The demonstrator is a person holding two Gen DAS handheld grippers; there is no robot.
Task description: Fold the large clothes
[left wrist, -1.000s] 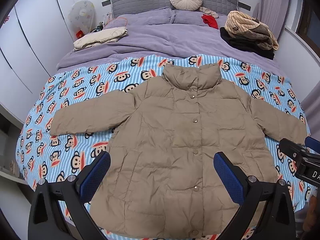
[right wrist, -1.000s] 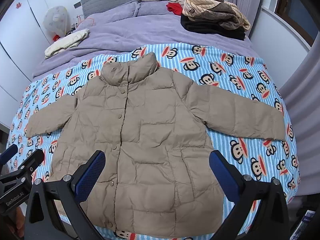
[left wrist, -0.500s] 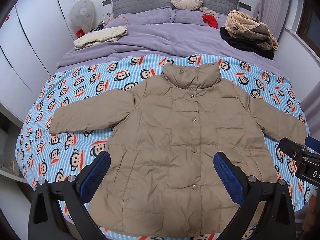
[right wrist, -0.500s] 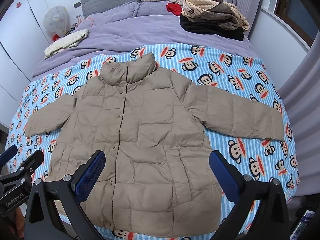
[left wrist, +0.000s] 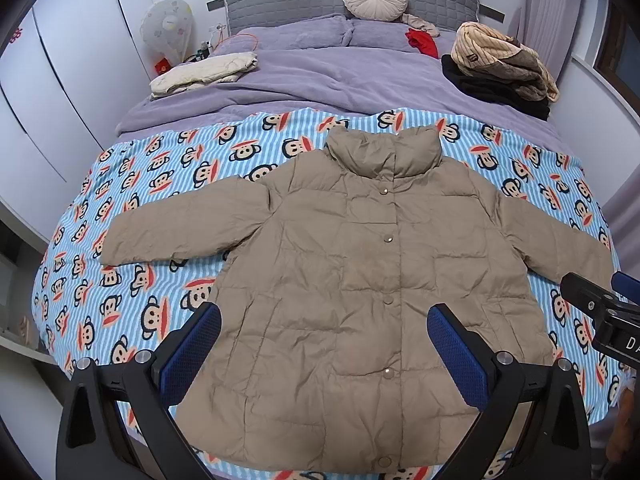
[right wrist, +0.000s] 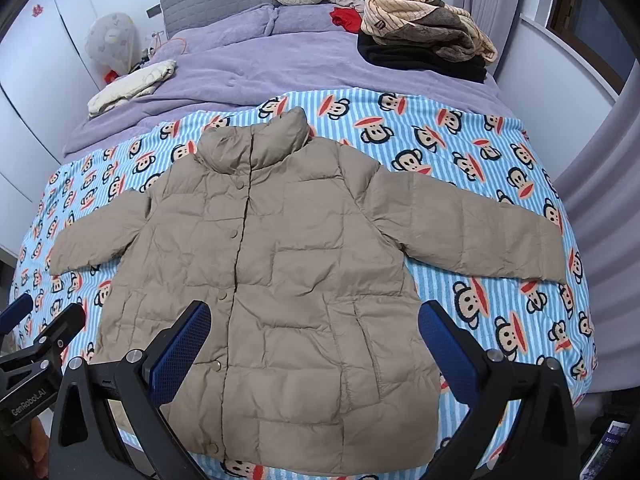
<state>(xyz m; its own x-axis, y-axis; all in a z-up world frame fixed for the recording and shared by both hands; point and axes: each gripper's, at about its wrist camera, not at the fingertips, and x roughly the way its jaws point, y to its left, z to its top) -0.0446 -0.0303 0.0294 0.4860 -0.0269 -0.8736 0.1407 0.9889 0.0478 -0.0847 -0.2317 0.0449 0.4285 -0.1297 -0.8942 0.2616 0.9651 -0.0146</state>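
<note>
From the left wrist camera, the big tan puffy coat (left wrist: 360, 280) lies flat and face up on the monkey blanket (left wrist: 132, 208), just ahead of and below the left gripper (left wrist: 324, 356). Its snaps are done up and both sleeves stick out to the sides. To fold it well, I think it is best to grab a sleeve near its end, lift it and lay it straight across the chest without bunching the puffy cloth. The left gripper is spread wide, holds nothing and touches nothing. The long sleeve (left wrist: 176, 232) is off to its left. From the right wrist camera, the coat (right wrist: 288, 264) is right ahead of the right gripper (right wrist: 314, 350). This one is spread wide too, with nothing in it. The other sleeve (right wrist: 472, 232) reaches out ahead to its right.
</note>
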